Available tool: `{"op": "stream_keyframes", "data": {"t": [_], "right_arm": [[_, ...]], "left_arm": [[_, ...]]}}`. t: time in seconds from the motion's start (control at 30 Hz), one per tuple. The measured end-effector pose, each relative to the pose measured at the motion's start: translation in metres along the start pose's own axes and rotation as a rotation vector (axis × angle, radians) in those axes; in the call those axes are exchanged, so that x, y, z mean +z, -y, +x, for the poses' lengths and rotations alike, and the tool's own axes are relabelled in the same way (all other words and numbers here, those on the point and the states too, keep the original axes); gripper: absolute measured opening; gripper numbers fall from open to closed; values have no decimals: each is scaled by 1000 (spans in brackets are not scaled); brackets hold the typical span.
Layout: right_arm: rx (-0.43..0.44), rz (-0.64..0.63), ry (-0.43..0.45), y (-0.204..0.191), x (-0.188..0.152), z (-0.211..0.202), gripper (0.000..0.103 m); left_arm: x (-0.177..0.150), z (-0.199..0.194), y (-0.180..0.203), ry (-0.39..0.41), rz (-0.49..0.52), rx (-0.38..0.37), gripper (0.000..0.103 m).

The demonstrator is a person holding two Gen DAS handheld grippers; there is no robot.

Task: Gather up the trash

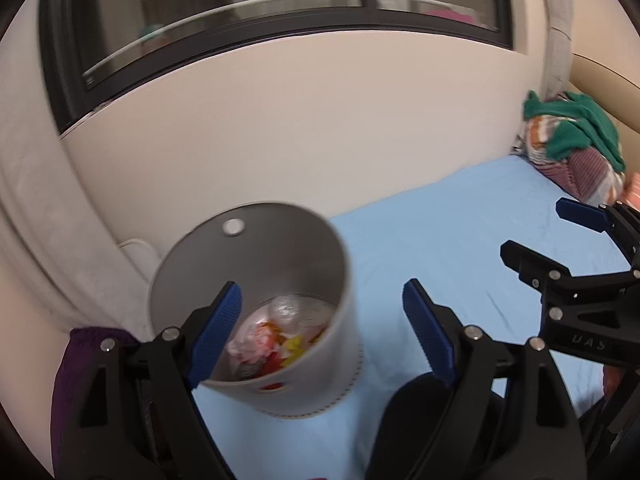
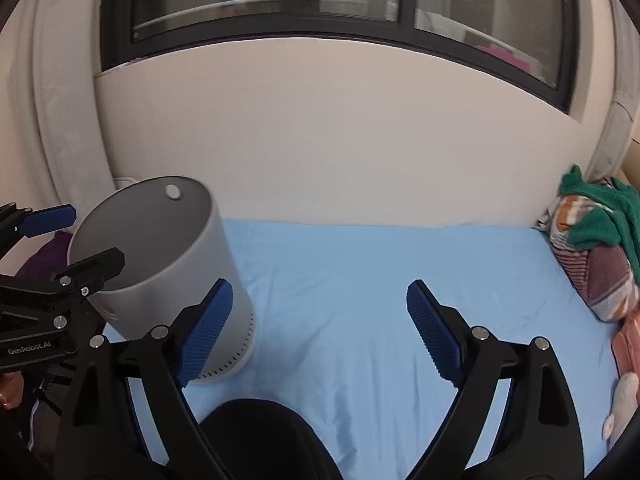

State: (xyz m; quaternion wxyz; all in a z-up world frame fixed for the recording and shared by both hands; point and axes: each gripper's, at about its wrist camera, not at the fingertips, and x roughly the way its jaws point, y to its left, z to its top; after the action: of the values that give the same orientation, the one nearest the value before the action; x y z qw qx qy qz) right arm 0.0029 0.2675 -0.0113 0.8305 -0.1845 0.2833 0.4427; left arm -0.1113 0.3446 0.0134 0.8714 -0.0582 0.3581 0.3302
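So, both grippers are out over a bed with a light blue sheet (image 2: pixel 360 280), and neither one has anything in it. The left gripper (image 1: pixel 322 320) has its 2 blue-padded fingers (image 1: pixel 218 332) spread wide, with nothing pinched between them. The left pad sits in front of the bin's open mouth from this view, but I can't tell if it's touching the rim. The right gripper (image 2: pixel 320 324) is spread wide too, with only bare sheet showing between its pads.

The grey bin (image 1: pixel 256 308) is standing on the sheet, close to the cream wall (image 2: pixel 320 140) under the dark-framed window (image 2: pixel 320 8). In the left wrist view you look right down into it: there's trash (image 1: pixel 280 336) at the bottom, a crumpled clear plastic bag plus some pink, red and yellow scraps. It's a bit blurry, so I can't make out what the bits are.

From the right wrist view the bin is off to the left, just behind that gripper's left pad, with the left gripper beside it at the frame edge.

Over at the right end of the bed there's a pile of clothes (image 2: pixel 596 240), a green piece on top of striped stuff. A purple cloth (image 1: pixel 80 360) sits left of the bin.
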Motion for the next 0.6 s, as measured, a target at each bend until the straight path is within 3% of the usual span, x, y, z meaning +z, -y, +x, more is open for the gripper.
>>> {"op": "stream_keyframes", "data": {"t": [0.37,0.6], "right_arm": [[-307,220,-43,113,-66,-60,89],[-429,343,-65,166,-102,-100,90]], "left_arm": [[8,-5,115,28,149,-196,86],[11,-14,169,35,209,-287,87]]}}
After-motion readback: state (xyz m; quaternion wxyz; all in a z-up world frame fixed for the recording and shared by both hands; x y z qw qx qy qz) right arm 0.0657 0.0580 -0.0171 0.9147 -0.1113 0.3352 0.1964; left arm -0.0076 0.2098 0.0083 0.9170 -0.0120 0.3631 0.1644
